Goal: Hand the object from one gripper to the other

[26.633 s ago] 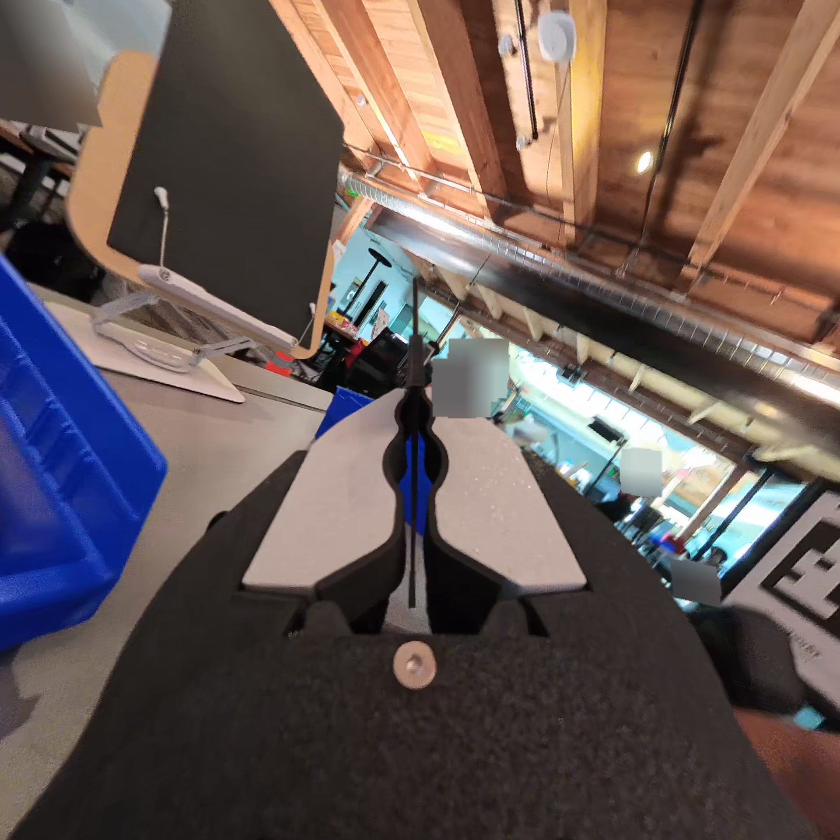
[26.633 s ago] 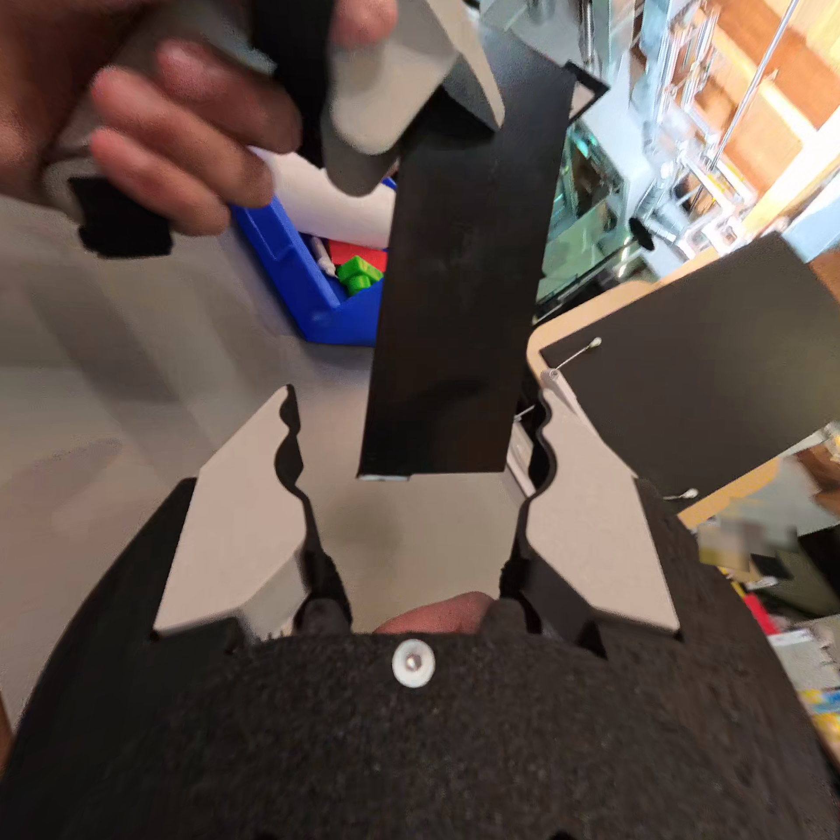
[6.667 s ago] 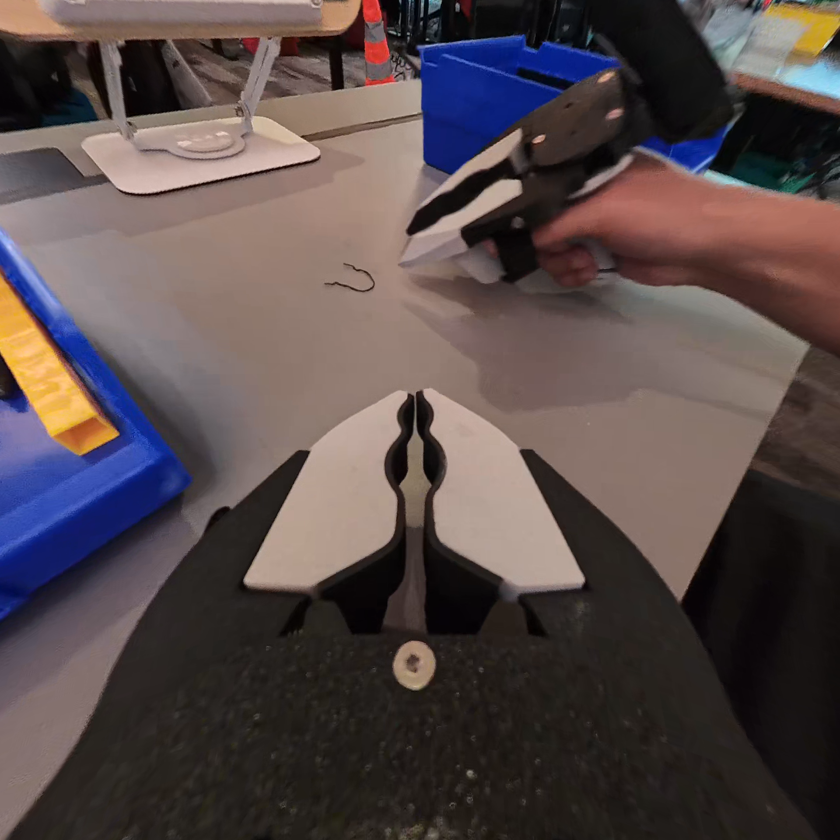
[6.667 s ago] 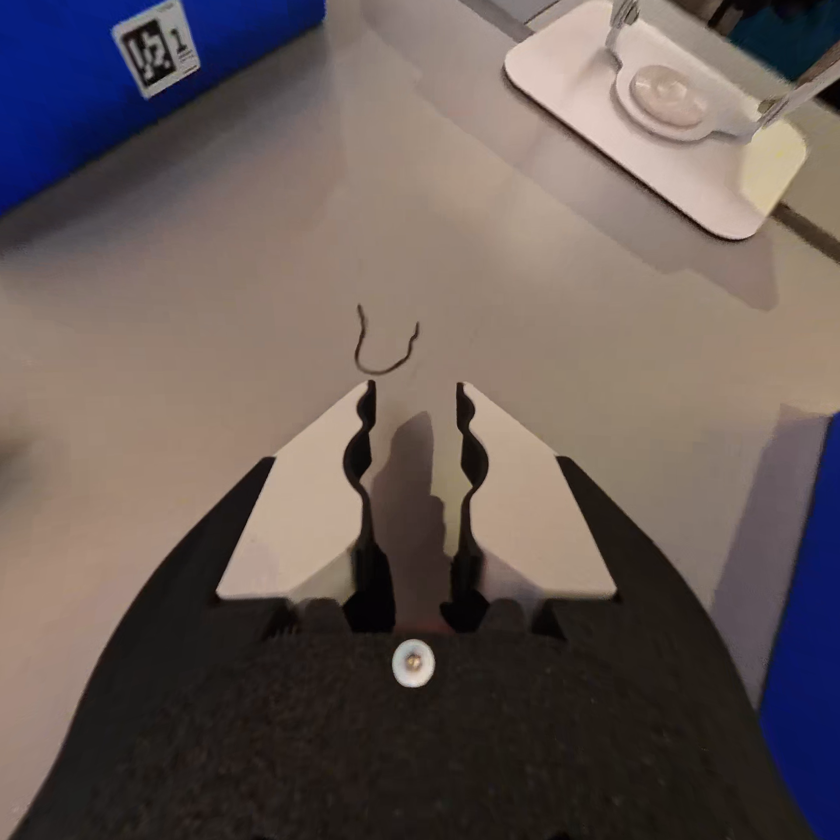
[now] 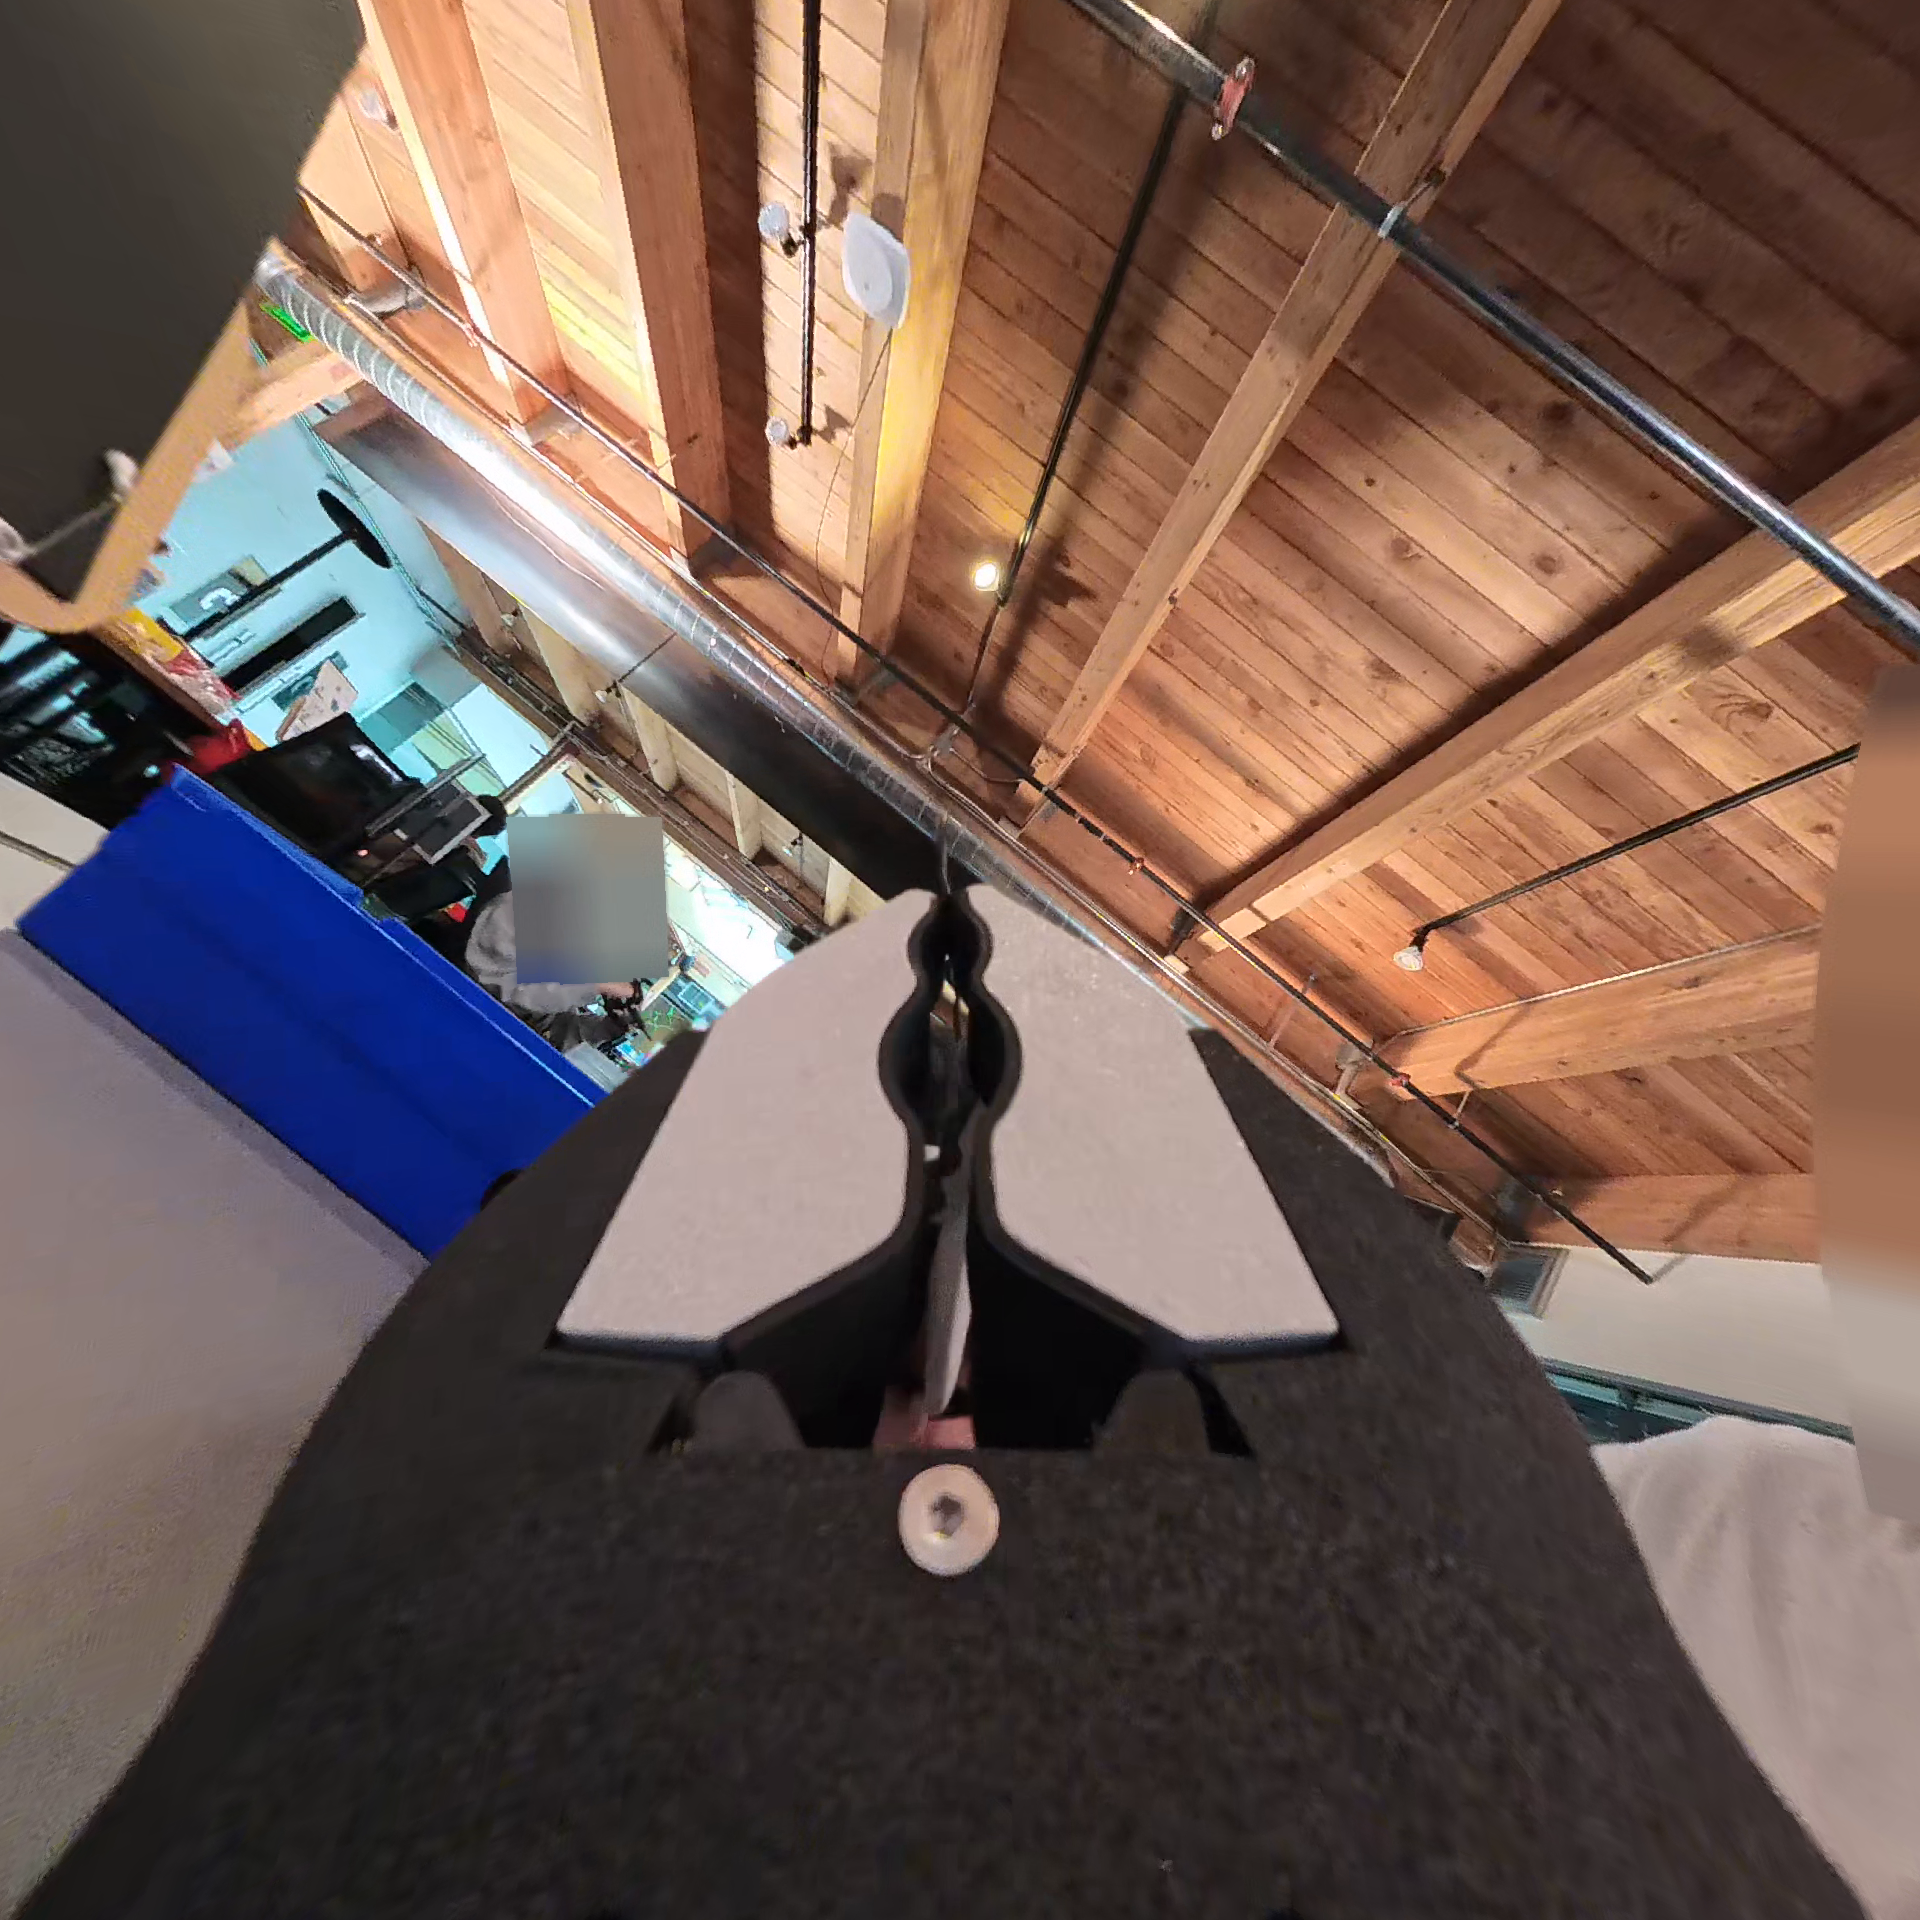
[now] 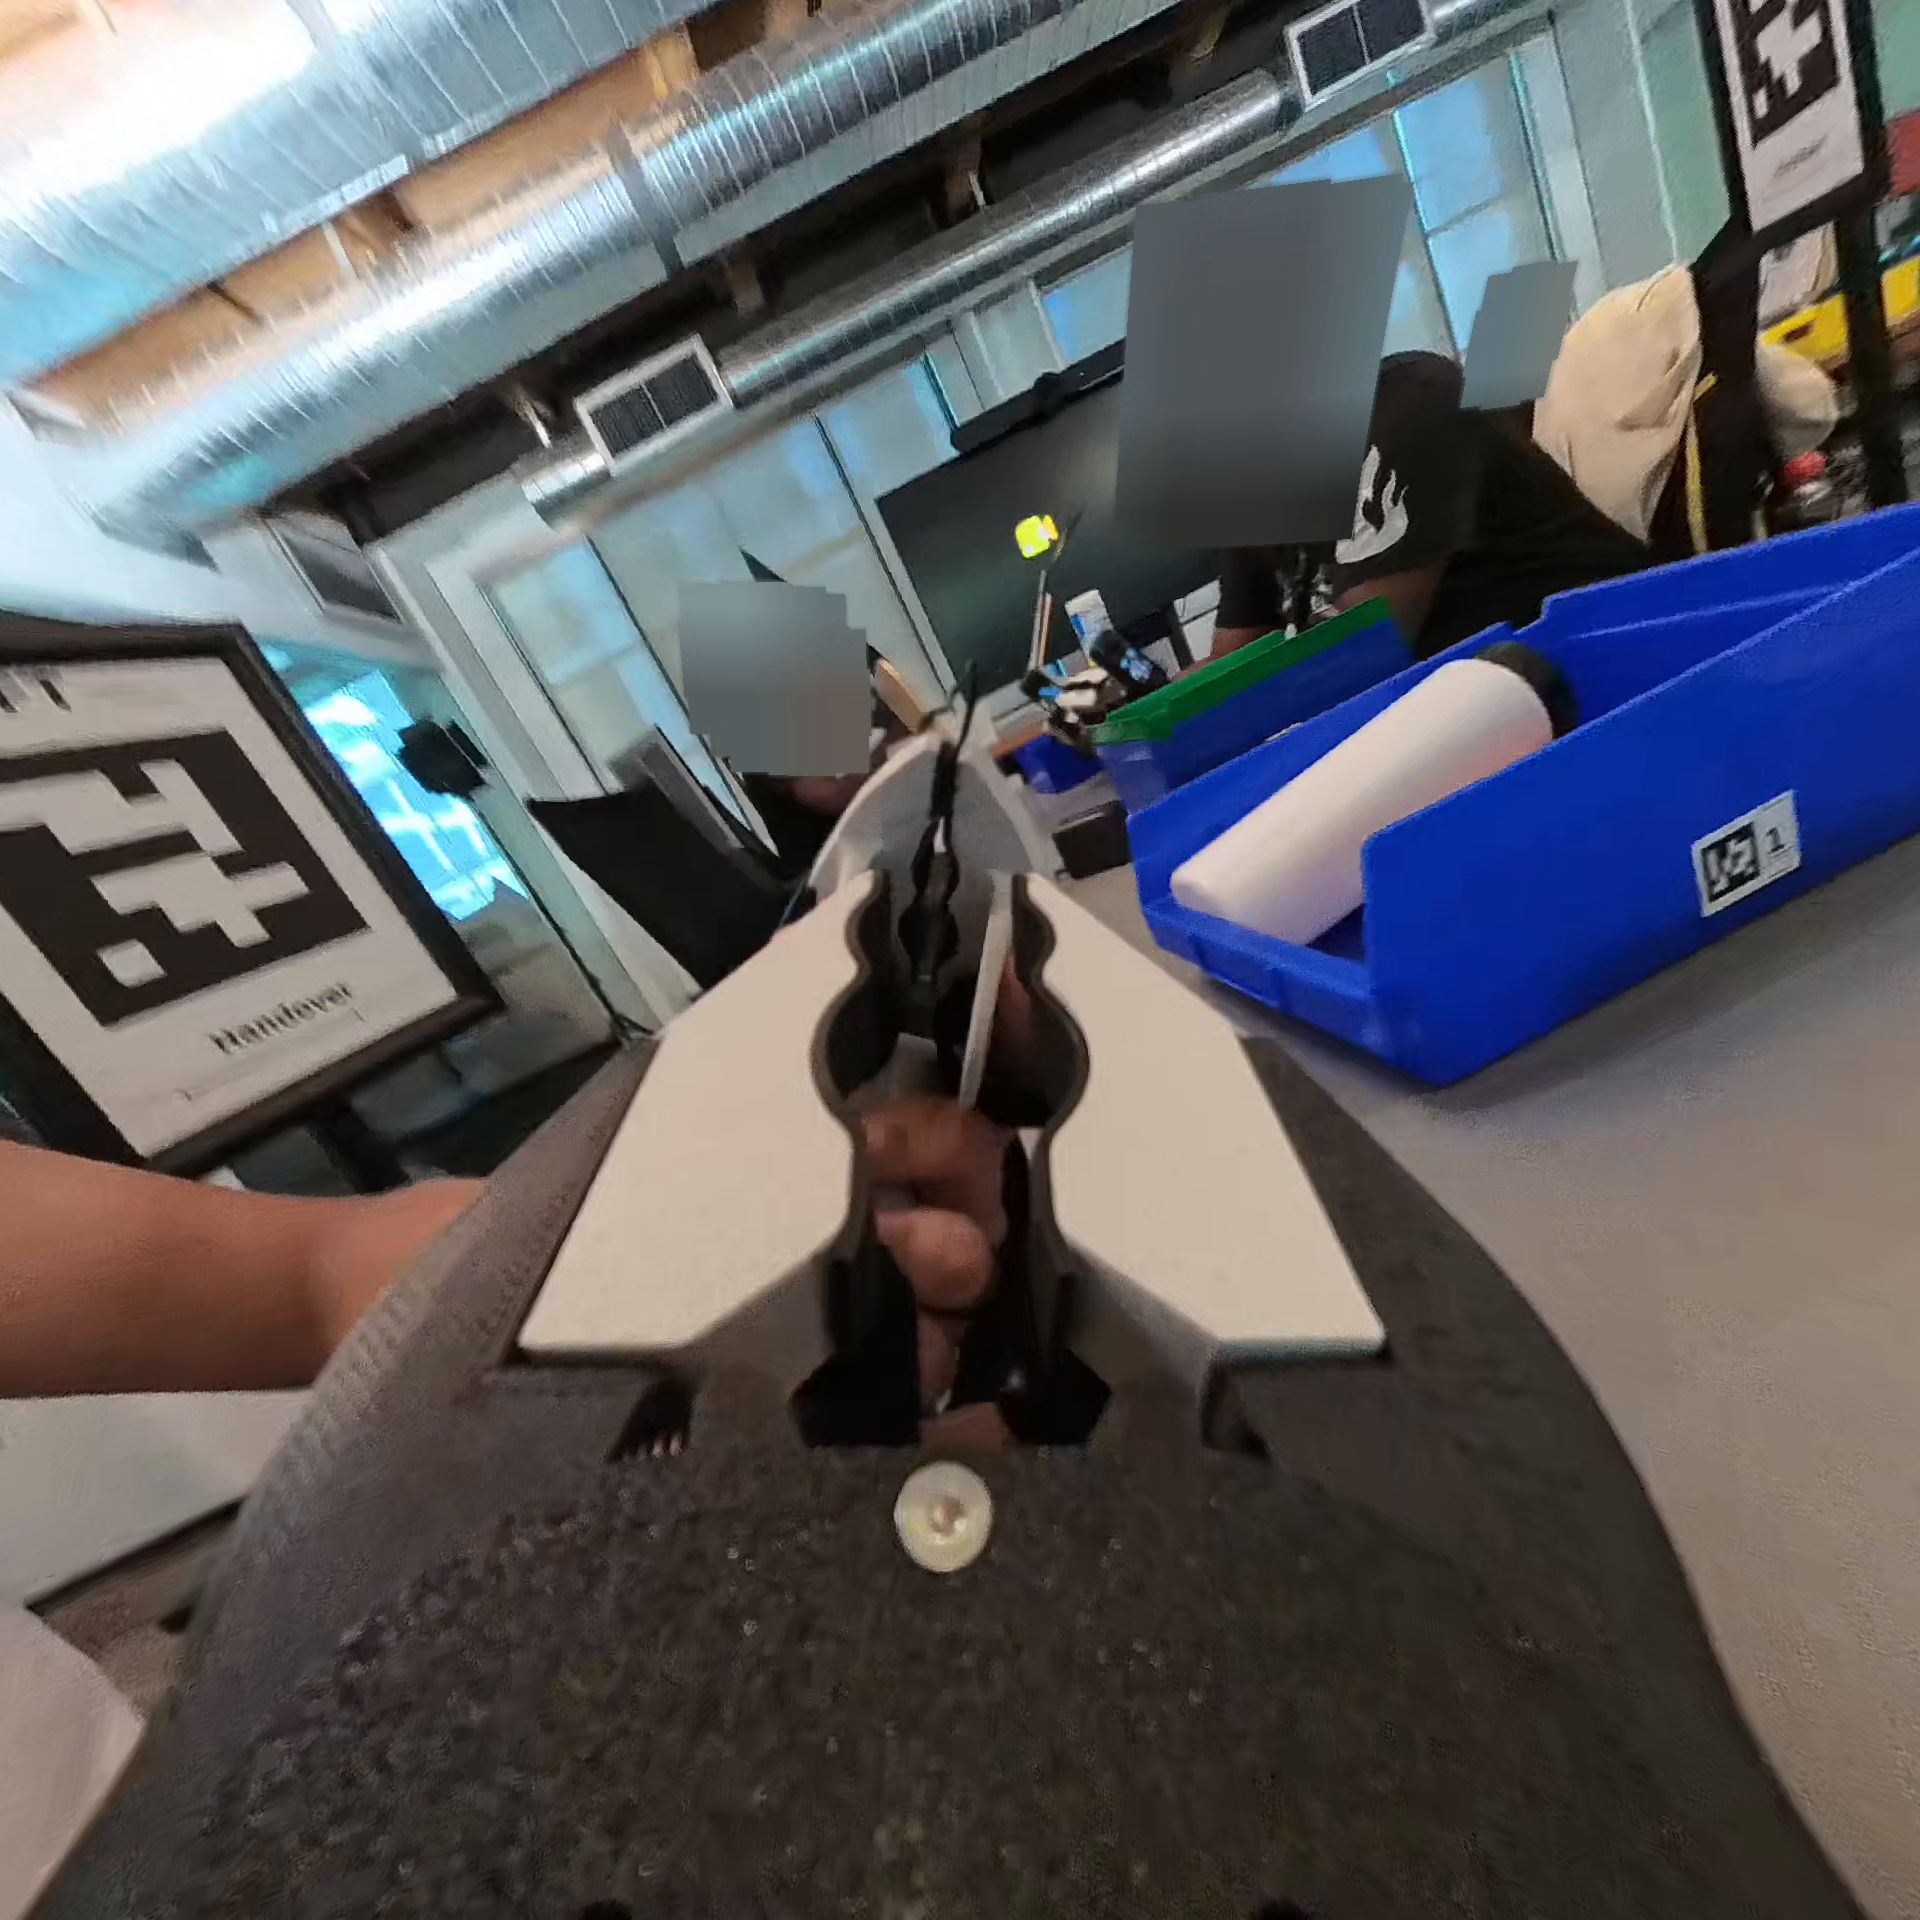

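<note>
The object is a thin, bent black wire. In the left wrist view my left gripper point(image 5: 948, 904) points up at the wooden ceiling and is shut on the wire point(image 5: 948, 971), which runs along the gap between its pads. In the right wrist view my right gripper point(image 6: 945, 883) is level, with its jaws a narrow gap apart. The left gripper point(image 6: 940, 743) stands just beyond that gap, held by a hand point(image 6: 930, 1247). The wire point(image 6: 938, 831) sticks out above the left fingertips and hangs down between my right fingertips. I cannot tell whether it touches them.
A blue bin point(image 6: 1558, 935) holding a white cylinder point(image 6: 1351, 810) stands on the grey table point(image 6: 1662, 1195) to the right. A framed black-and-white marker board point(image 6: 187, 883) is at the left, above a forearm point(image 6: 156, 1268). Another blue bin point(image 5: 260, 987) is at the left. People sit behind. Left and right tips are no more than a few centimetres apart.
6.7 s ago the wire lay on the table, with the right gripper open just short of it and the left shut and empty. Now both grippers are raised and the left holds the wire.
</note>
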### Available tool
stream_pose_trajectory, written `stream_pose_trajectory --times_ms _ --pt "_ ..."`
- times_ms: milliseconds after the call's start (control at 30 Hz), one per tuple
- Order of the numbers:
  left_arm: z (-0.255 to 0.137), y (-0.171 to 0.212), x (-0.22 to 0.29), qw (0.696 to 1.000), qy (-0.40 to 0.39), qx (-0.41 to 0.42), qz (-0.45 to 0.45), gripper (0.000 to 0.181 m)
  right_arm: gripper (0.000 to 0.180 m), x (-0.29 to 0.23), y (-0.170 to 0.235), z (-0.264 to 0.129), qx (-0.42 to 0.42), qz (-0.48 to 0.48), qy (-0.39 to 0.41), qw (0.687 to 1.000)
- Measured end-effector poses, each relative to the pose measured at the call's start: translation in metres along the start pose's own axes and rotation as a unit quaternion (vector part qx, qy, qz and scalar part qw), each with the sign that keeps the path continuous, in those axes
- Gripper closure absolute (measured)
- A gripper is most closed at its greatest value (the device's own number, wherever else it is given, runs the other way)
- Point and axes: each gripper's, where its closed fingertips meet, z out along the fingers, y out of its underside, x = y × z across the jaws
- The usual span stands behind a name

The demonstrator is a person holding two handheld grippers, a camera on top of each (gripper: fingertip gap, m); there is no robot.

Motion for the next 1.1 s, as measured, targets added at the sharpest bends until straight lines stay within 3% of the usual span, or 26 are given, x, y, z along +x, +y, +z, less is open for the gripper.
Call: stream_pose_trajectory --times_ms 167,367,400,500,633,700,767,800,833,900,967,1033,1100 --pt "0.002 0.009 -0.003 1.0 -0.01 -0.01 0.006 0.181 0.167 0.002 -0.006 -0.004 0.019 0.04 -0.013 0.999" --pt "0.002 0.01 -0.006 0.999 -0.023 -0.012 0.021 0.181 0.167 -0.003 0.002 0.0 -0.002 0.029 -0.02 0.999" --pt "0.002 0.011 -0.006 0.999 -0.023 -0.015 0.022 0.181 0.178 -0.002 0.001 0.0 0.002 0.026 -0.015 1.0" --pt "0.003 0.012 -0.007 0.999 -0.024 -0.021 0.014 0.181 0.179 0.0 0.001 -0.001 -0.002 0.006 -0.008 1.0" --pt "0.0 0.015 -0.011 0.997 -0.021 -0.076 -0.01 0.18 0.18 0.005 0.003 -0.005 -0.038 -0.007 -0.012 0.999" --pt "-0.001 0.008 -0.015 0.994 -0.038 -0.099 0.022 0.171 0.18 0.01 0.003 -0.01 -0.06 -0.041 0.001 0.997" --pt "-0.004 -0.008 -0.025 0.987 -0.091 -0.115 0.064 0.136 0.18 0.021 0.003 -0.017 -0.092 -0.097 0.03 0.991" --pt "-0.007 -0.014 -0.031 0.978 -0.121 -0.139 0.094 0.124 0.18 0.029 0.003 -0.021 -0.107 -0.134 0.053 0.984" --pt "-0.011 -0.015 -0.037 0.963 -0.152 -0.18 0.133 0.124 0.18 0.036 0.004 -0.025 -0.124 -0.173 0.073 0.974" --pt "-0.029 -0.008 -0.058 0.901 -0.23 -0.292 0.225 0.13 0.18 0.047 0.013 -0.03 -0.168 -0.242 0.1 0.95" --pt "-0.041 0.009 -0.065 0.848 -0.25 -0.39 0.259 0.13 0.18 0.057 0.026 -0.032 -0.21 -0.315 0.131 0.916" --pt "-0.043 0.024 -0.061 0.835 -0.242 -0.43 0.245 0.132 0.18 0.073 0.032 -0.033 -0.242 -0.399 0.192 0.863" --pt "-0.043 0.029 -0.064 0.831 -0.258 -0.429 0.242 0.134 0.18 0.083 0.027 -0.034 -0.255 -0.511 0.257 0.78"
